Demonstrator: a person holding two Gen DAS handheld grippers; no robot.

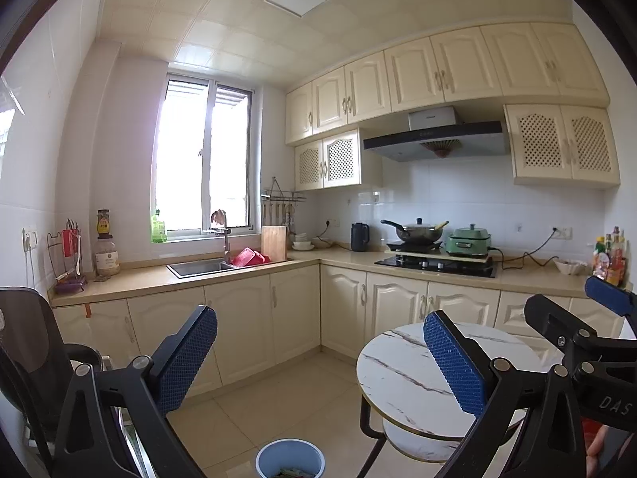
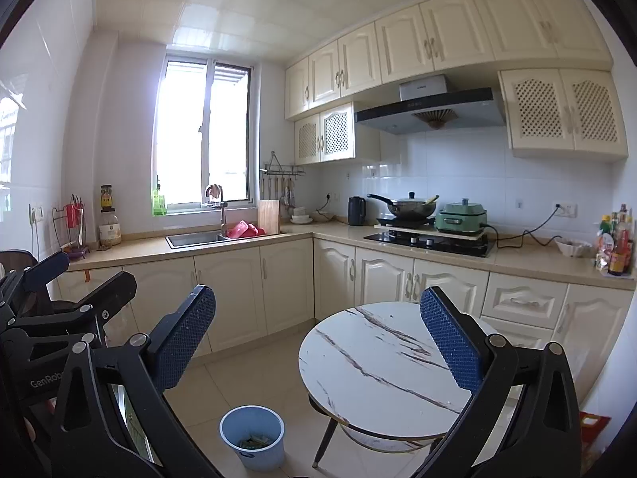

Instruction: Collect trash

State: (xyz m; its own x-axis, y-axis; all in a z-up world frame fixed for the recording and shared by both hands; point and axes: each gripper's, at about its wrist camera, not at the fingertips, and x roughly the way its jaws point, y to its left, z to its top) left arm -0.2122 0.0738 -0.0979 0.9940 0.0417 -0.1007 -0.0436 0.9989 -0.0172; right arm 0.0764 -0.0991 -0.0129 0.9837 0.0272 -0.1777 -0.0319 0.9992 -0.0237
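Observation:
A light blue trash bin [image 2: 252, 440] stands on the tiled floor left of a round marble-top table [image 2: 382, 366]. Several scraps of trash lie at its bottom [image 2: 254, 441]. The bin also shows at the bottom edge of the left wrist view [image 1: 290, 458], with the table [image 1: 406, 382] to its right. My left gripper [image 1: 320, 354] is open and empty, held high above the floor. My right gripper [image 2: 318, 334] is open and empty, beside it. The right gripper shows at the right of the left wrist view [image 1: 589, 318]; the left gripper shows at the left of the right wrist view [image 2: 67, 294].
An L-shaped kitchen counter [image 2: 302, 235] runs along the far walls with a sink [image 2: 195, 239], a stove with a wok [image 2: 410, 207] and a green cooker [image 2: 460, 217]. A dark chair [image 1: 36, 354] stands at the left. Bottles [image 2: 617, 243] crowd the counter's right end.

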